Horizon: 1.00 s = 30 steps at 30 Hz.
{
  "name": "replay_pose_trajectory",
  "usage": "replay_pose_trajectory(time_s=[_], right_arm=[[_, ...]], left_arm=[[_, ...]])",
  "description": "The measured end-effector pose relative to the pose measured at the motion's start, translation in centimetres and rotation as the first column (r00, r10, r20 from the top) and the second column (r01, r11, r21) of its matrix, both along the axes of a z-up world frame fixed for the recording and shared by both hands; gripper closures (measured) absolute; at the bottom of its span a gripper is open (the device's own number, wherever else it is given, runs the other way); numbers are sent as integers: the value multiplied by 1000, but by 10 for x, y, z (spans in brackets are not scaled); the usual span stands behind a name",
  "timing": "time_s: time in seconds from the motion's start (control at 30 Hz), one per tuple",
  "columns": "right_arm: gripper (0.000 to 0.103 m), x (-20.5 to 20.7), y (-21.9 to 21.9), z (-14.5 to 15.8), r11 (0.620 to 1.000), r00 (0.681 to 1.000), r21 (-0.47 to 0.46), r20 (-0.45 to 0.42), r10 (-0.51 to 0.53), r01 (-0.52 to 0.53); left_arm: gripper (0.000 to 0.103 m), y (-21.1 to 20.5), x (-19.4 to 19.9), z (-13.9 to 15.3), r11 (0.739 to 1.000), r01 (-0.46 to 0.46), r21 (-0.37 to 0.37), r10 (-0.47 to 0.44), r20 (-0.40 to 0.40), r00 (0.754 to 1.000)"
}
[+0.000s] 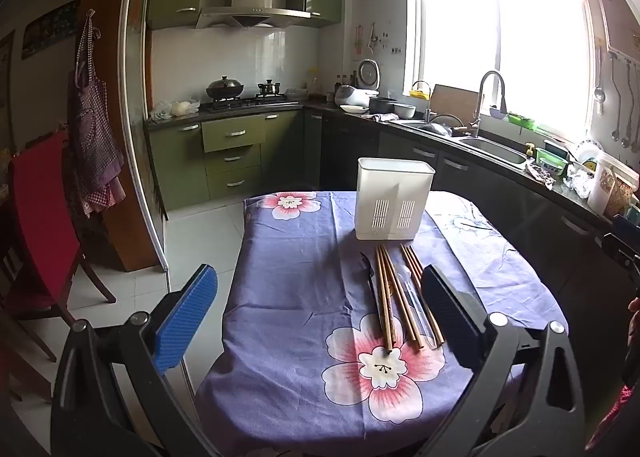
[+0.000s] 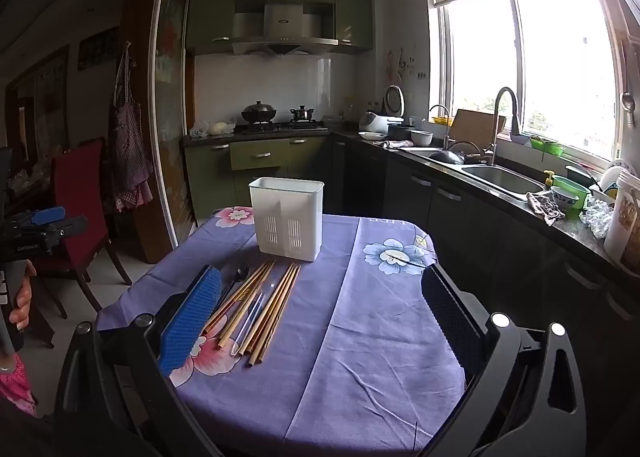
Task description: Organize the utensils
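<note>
- Both grippers, left (image 1: pixel 320 317) and right (image 2: pixel 320 317), gape wide and hold nothing.
- Chopsticks (image 1: pixel 400 297) and what may be a fork lie on the cloth (image 1: pixel 288 297), pointing at the white bin (image 1: pixel 394 199).
- Left gripper looks nearer to them.

Daylight floods in from the window (image 1: pixel 500 57), blown out to white glare, leaving the room's left side dim, while strong fisheye distortion bends and darkens the edges in both views, with the centre reasonably sharp.
</note>
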State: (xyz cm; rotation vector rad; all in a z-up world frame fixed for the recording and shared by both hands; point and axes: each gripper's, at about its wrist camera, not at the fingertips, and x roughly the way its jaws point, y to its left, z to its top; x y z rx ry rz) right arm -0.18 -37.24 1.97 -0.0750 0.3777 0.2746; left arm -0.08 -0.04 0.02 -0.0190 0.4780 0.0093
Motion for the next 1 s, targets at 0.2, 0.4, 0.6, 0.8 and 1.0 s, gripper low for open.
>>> replay_pose_trajectory(time_s=[0.2,0.4,0.6,0.8,1.0], right_arm=[[4,0,0,0,1000,1000,3,3,0,0],[4,-2,-1,-2,1000,1000,2,2,1,-1],[4,-1,2,-1,1000,1000,4,1,4,-4],[4,-1,2,-2,1000,1000,-1,-5,6,-6],[4,4,5,-5,1000,1000,-3,-13,10,-10]], left_arm=[[6,0,-1,0,1000,4,-1,-4,-6,1000],[6,-1,-3,-2,1000,4,4,-4,-11,1000],[6,-1,1,-4,1000,3,2,-3,-17,1000],[6,-2,1,-8,1000,3,1,-3,-21,1000],[6,-1,1,-13,1000,3,2,-3,-24,1000]])
